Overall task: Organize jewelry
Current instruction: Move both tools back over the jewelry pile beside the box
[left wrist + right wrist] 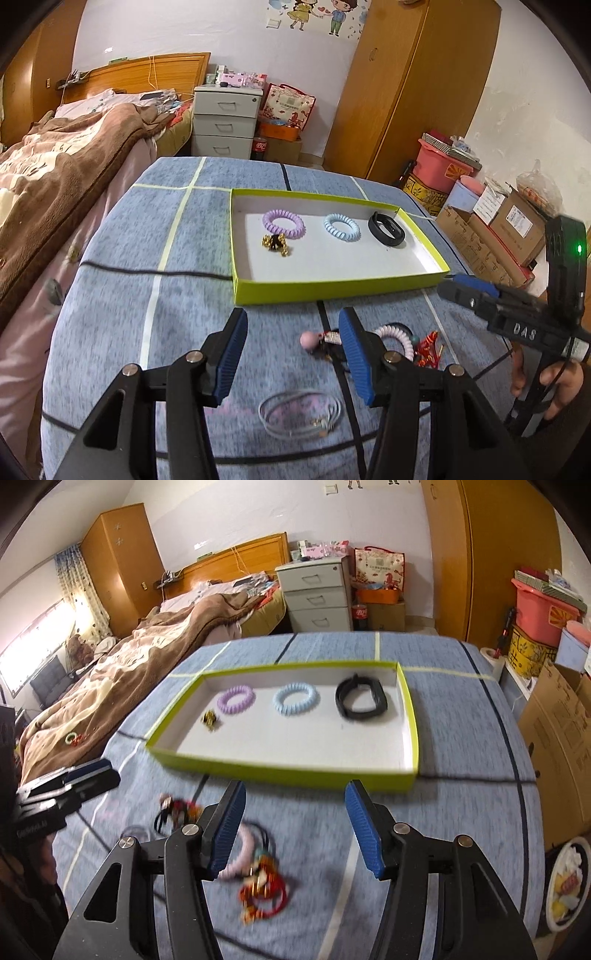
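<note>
4 pieces in green tray (332,286), long axis left-right, left claw (293,347) and right claw (295,827) released, empty

In the left wrist view the lime tray (332,291) fills the centre-right of the frame, its low front wall standing across the way in from the near side. Inside, the purple coil (283,223), gold charm (275,243), blue coil (341,227) and black band (386,229) crowd the far half, while the near half of the tray floor is bare. Lower centre, the grey cord (299,413) and the loose pile (391,341) lie on the desk (110,314); the lower left is plain cloth. At the right edge the right tongs (458,286) hang just beside the tray's near right corner. The bed (55,166) bounds the left side.
</note>
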`<state>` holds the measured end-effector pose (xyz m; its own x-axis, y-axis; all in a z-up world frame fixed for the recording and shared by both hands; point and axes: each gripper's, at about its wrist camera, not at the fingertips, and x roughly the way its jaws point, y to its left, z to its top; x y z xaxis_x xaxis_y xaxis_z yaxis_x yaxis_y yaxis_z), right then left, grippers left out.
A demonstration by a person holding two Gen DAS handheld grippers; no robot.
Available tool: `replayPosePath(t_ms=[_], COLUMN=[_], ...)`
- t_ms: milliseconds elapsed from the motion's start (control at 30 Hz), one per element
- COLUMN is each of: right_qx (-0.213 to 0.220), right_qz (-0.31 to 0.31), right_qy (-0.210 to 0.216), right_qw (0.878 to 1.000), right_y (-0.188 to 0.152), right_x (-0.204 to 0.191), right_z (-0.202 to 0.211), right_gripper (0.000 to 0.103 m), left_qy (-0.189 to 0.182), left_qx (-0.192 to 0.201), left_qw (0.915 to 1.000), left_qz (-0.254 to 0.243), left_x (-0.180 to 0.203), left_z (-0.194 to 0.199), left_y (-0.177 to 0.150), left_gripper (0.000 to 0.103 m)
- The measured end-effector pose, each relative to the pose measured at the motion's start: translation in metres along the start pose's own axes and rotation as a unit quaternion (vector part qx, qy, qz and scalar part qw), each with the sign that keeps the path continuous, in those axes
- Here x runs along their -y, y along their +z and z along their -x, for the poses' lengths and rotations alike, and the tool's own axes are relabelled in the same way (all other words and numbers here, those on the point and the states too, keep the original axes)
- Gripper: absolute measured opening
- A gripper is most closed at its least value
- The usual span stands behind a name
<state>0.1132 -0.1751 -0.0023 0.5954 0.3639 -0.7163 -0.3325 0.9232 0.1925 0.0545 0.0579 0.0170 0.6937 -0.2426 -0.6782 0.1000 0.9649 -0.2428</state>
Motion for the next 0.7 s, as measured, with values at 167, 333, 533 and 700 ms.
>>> replayPosePath(t_ms=[167, 333, 533, 700], right_qx=[-0.015, -0.034, -0.035, -0.047], right_qz=[0.025, 0.035, 0.040, 0.047], right_qy=[0.001, 0.001, 0.010, 0.006], right_qw=[1.000, 0.999, 0.999, 0.998], right_y=[-0.024, -0.040, -0.042, -0.047], right_x=[-0.007, -0.013, -0.017, -0.023], right_z=[0.003, -0.006, -0.011, -0.018], right_gripper=[0.057, 0.057, 0.057, 0.044], left_qy=[0.000, 0.003, 0.010, 0.012], left_qx=[-0.005, -0.009, -0.013, -0.012], left_qw=[0.9999, 0.9997, 0.9995, 0.9993], left_qz=[0.011, 0.022, 0.029, 0.034], left_x=[-0.004, -0.011, -0.019, -0.023], left_z=[0.003, 0.006, 0.008, 0.012], left_y=[-0.014, -0.027, -0.035, -0.039], left_gripper=[0.054, 0.054, 0.054, 0.054])
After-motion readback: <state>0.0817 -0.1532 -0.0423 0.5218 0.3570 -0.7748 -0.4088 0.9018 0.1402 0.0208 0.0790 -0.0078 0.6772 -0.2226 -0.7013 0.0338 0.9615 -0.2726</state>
